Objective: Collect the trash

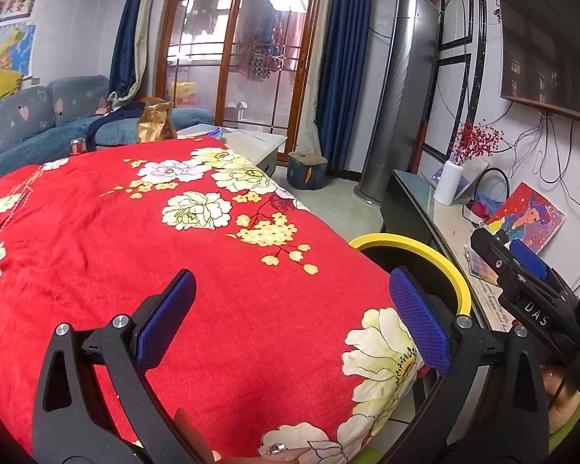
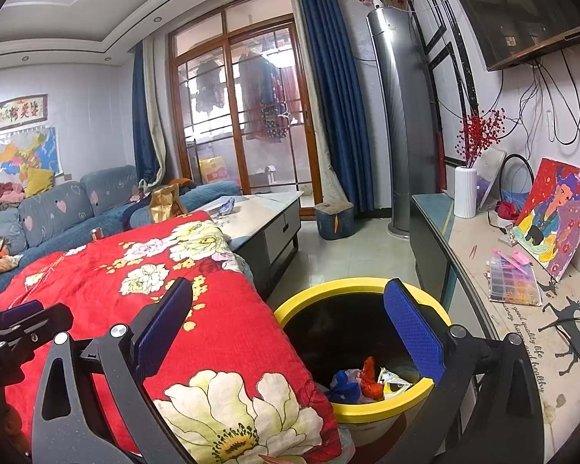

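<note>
A yellow-rimmed trash bin (image 2: 363, 284) stands on the floor beside a table covered with a red flowered cloth (image 2: 135, 297). Crumpled blue, orange and white trash (image 2: 367, 381) lies inside it. My right gripper (image 2: 290, 332) is open and empty, above the bin's near edge. My left gripper (image 1: 290, 321) is open and empty over the red cloth (image 1: 135, 251), with the bin's rim (image 1: 425, 247) at its right. The right gripper also shows in the left wrist view (image 1: 518, 266), beyond the bin. A gold bag (image 1: 154, 121) stands at the cloth's far end.
A blue sofa (image 2: 58, 212) runs along the left. A white coffee table (image 2: 266, 208) with a blue wrapper (image 2: 226, 205) sits past the cloth. A TV console (image 2: 502, 270) with a white vase (image 2: 466, 191), painting and bead box lines the right. A tower air conditioner (image 2: 396, 123) stands behind.
</note>
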Tool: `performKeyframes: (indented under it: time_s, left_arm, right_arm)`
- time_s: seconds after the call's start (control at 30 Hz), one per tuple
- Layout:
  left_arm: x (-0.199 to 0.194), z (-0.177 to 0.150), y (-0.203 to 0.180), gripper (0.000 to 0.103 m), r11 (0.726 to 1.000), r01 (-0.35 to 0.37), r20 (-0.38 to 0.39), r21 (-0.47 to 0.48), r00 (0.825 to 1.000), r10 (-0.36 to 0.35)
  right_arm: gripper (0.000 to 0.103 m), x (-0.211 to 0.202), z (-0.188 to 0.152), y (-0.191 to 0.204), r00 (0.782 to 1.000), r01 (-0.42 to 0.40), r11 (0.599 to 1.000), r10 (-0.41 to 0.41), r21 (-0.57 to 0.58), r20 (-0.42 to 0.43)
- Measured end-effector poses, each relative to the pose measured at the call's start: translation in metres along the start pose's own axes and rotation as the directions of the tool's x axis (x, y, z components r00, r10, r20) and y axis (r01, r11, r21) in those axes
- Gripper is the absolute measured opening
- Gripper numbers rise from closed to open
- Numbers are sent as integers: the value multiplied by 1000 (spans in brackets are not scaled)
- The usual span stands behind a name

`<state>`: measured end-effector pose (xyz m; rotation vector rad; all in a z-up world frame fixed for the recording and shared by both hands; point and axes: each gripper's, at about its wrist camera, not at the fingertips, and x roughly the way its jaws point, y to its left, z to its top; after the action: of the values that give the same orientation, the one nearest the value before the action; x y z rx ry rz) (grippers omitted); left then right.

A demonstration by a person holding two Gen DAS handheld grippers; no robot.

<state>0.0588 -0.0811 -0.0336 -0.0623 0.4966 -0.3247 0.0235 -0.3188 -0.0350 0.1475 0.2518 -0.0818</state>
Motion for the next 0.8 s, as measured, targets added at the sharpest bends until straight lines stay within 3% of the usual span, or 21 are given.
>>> performKeyframes:
  time_s: [0.63, 0.73, 0.8]
  left_arm:
    - [4, -8, 9, 92, 1000, -12, -36, -7, 999, 12]
    - [5, -8, 21, 92, 999, 3, -59, -47, 998, -6]
    - [0, -8, 38, 92, 996, -26, -59, -82, 998, 21]
  right_arm:
    - [96, 1, 0, -2, 1000, -4, 1000, 4, -10, -4]
    - [96, 5, 3, 0, 1000, -9, 1000, 9, -11, -14]
    - [97, 14, 7, 10, 998, -48, 998, 46, -29, -40]
